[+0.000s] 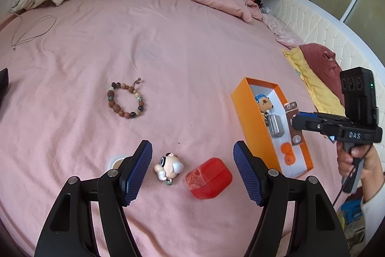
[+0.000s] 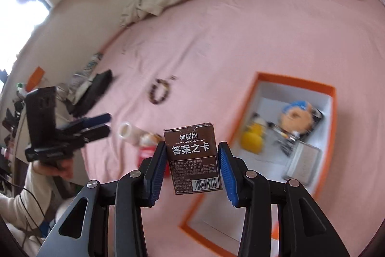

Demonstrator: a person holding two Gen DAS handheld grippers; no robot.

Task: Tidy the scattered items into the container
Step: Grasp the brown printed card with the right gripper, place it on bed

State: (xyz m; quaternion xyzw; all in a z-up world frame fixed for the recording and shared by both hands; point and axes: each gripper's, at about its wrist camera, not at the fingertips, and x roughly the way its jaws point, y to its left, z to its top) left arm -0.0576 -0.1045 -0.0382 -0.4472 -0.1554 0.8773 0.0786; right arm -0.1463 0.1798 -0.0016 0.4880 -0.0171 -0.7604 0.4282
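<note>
While the right gripper [image 2: 195, 169] held a small brown card box [image 2: 192, 160] pinched between its blue pads [image 2: 227, 175], the job looked roughly half done. The card box hung above the near end of the orange box [image 1: 240, 117], over the rim, not yet let go. Inside the orange box already lay a small stuffed doll with a blue cap [image 1: 264, 104], a grey metal case [image 1: 276, 125] and an orange round thing [image 1: 287, 154].

Still out on the pink bedsheet [image 1: 180, 52] were a white cartoon figurine [image 1: 168, 166] and a red case [image 1: 208, 178], side by side just ahead of the left gripper [image 1: 192, 170]. Its fingers stood wide apart and held nothing. A pale round roll [image 1: 118, 160] sat partly hidden behind the left finger, and a bead bracelet [image 1: 126, 100] lay farther off to the left, well apart from the orange box.

By that count, three things were in, one was about to go in, and four appeared to remain. A thin cord [image 1: 31, 28] at the far left may or may not belong to the tidy-up.
</note>
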